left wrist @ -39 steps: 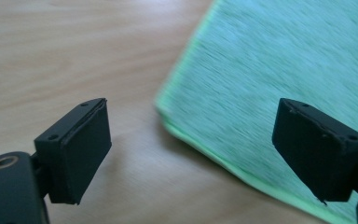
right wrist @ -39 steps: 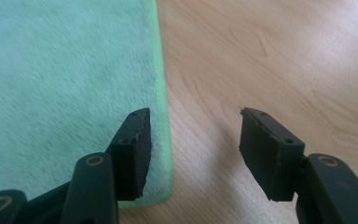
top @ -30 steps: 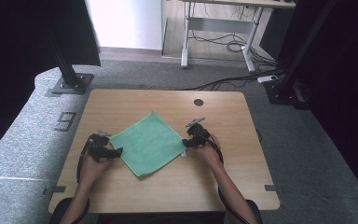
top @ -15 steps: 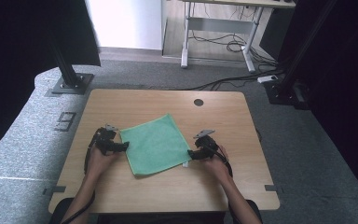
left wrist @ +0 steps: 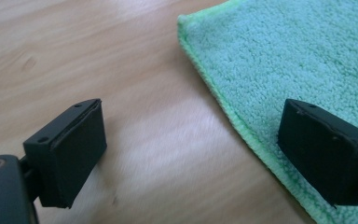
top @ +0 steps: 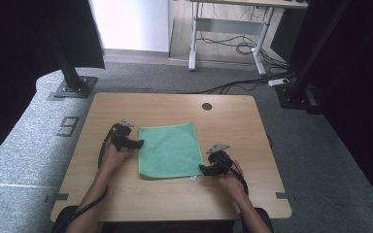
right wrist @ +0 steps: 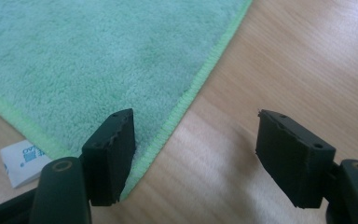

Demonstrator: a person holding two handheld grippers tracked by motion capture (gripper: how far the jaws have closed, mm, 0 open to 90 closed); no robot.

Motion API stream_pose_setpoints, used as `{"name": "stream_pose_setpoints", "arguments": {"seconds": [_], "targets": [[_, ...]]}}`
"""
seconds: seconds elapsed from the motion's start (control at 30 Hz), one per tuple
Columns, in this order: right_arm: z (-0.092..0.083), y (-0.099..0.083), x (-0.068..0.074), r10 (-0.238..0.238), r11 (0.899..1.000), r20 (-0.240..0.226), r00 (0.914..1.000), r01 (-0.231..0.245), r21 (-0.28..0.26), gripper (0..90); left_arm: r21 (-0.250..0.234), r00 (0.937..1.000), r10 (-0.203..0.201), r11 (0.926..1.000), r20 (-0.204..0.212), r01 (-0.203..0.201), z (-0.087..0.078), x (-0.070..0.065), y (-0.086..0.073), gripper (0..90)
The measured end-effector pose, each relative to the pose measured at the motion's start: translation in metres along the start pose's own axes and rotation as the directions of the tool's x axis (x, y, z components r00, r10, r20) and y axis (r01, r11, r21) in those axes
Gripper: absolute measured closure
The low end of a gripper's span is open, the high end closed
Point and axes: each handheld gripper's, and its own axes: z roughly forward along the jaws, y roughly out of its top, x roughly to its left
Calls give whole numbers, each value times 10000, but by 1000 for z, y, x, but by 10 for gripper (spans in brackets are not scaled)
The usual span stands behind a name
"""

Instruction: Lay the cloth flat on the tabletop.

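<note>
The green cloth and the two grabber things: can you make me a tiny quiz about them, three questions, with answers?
1. True or false: the green cloth lies flat on the wooden table.
2. The left gripper is: A open, B shut on the cloth.
3. What small white thing sticks out at the cloth's corner near the right gripper?

Key: 1 true. 2 A. 3 the cloth's label.

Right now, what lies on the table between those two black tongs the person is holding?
In the high view, a green cloth lies flat between the left tongs and the right tongs. Both stand open at its edges, gripping nothing.
</note>
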Motion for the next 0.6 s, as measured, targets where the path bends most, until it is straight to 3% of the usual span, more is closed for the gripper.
{"name": "stream_pose_setpoints", "arguments": {"seconds": [0.37, 0.6], "targets": [[-10, -12, 5, 102, 9999, -13, 9999, -102, -25, 282, -95, 9994, 264, 9996, 245, -261, 18, -8, 19, 69], [-11, -16, 4, 327, 9994, -64, 9994, -328, -105, 273, 40, 9996, 213, 9998, 188, -214, 14, -12, 21, 93]]}}
